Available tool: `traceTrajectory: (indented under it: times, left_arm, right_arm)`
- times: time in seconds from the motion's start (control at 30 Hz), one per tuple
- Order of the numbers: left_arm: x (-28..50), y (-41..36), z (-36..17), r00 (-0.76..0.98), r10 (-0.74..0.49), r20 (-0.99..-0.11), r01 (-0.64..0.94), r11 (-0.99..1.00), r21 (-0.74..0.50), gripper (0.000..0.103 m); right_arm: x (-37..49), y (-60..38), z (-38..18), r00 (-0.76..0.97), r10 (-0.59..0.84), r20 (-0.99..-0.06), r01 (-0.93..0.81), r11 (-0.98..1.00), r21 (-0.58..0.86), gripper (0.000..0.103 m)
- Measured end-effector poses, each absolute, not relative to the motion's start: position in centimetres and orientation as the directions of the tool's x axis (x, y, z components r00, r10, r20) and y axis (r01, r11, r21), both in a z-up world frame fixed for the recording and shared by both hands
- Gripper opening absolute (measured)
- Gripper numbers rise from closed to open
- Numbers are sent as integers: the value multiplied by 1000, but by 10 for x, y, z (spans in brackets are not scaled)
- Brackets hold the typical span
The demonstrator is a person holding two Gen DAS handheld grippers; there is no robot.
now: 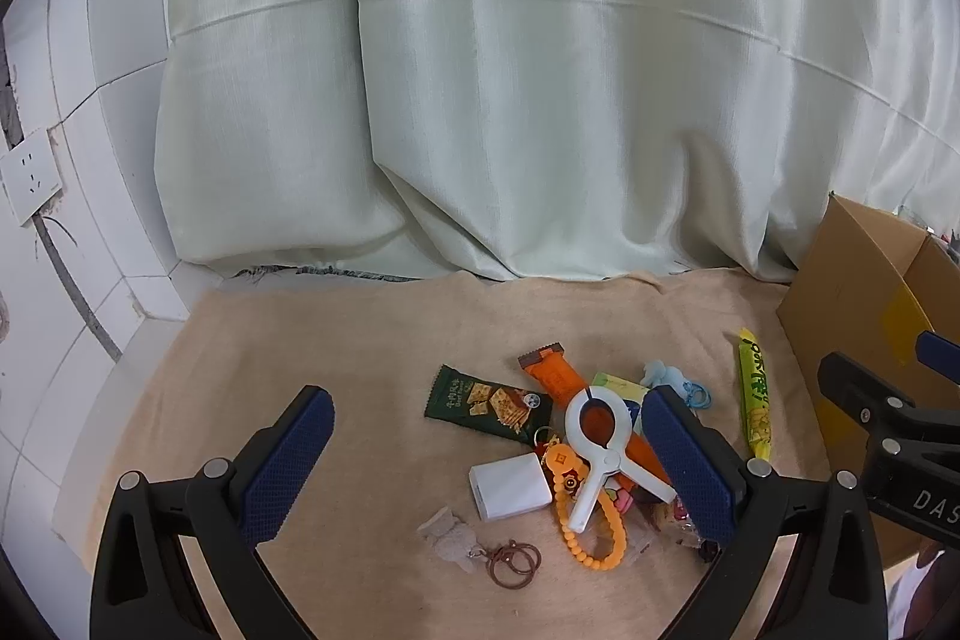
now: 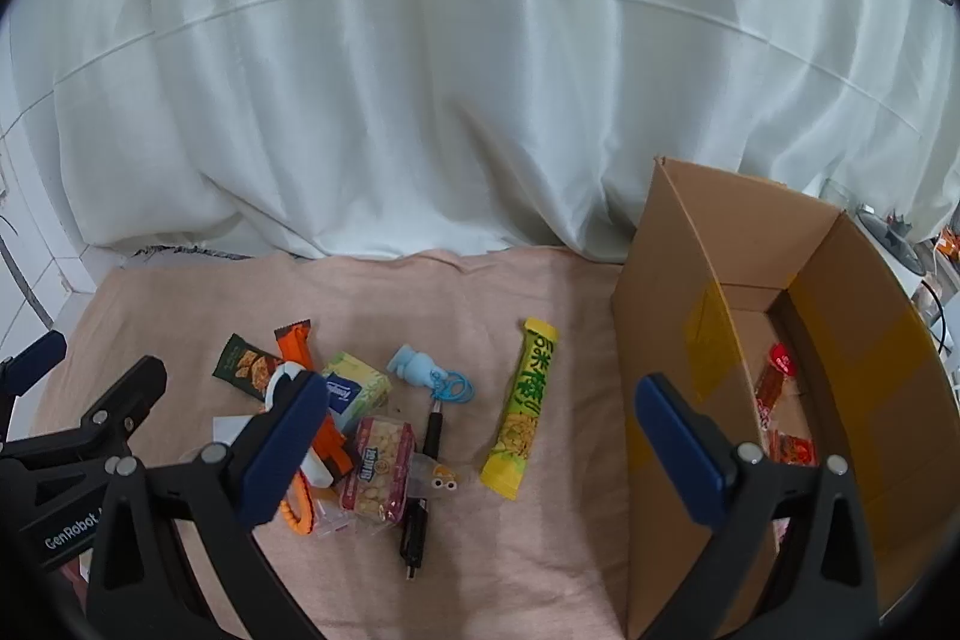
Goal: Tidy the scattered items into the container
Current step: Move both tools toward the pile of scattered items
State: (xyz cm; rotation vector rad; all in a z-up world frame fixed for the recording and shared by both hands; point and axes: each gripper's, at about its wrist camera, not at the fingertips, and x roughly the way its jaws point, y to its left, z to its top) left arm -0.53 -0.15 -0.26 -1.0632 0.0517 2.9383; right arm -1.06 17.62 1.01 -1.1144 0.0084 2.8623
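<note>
Scattered items lie on a beige towel (image 1: 312, 352): a green cracker packet (image 1: 483, 402), an orange bar (image 1: 555, 379), a white clamp (image 1: 600, 451), a white charger block (image 1: 510, 487), an orange bead chain (image 1: 579, 538), a blue toy (image 2: 420, 367) and a yellow-green snack stick (image 2: 523, 409). The open cardboard box (image 2: 678, 280) stands at the right with red packets (image 2: 780, 412) inside. My left gripper (image 1: 492, 466) is open and empty above the pile. My right gripper (image 2: 486, 451) is open and empty between the pile and the box.
A pale curtain (image 1: 480, 100) hangs behind the towel. A tiled wall with a socket (image 1: 30, 181) is at the left. A tissue pack (image 2: 357, 388), a biscuit bag (image 2: 378, 472), a black pen (image 2: 433, 430) and brown hair rings (image 1: 513, 562) also lie on the towel.
</note>
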Motion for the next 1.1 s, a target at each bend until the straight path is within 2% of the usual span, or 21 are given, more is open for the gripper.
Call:
traceTrajectory:
  times: [0.3, 0.5, 0.8, 1.1]
  left_arm:
    - [-6, -7, -7, -761, -16, -648, -11, -999, 38, 103]
    - [2, -9, -16, -791, -90, -605, 16, -992, 127, 103]
    - [-11, -23, -61, -735, -27, -678, -43, -995, 87, 103]
    - [-16, -34, -94, -683, -23, -730, -64, -994, 91, 103]
  right_arm:
    - [-12, 174, 7, -737, 61, -673, -59, -998, -27, 103]
    - [-16, 170, -2, -733, 64, -677, -55, -998, -36, 103]
    - [-30, 160, -38, -690, 3, -724, 6, -1000, -10, 103]
    - [-38, 137, -65, -663, -4, -749, 84, -994, -70, 103]
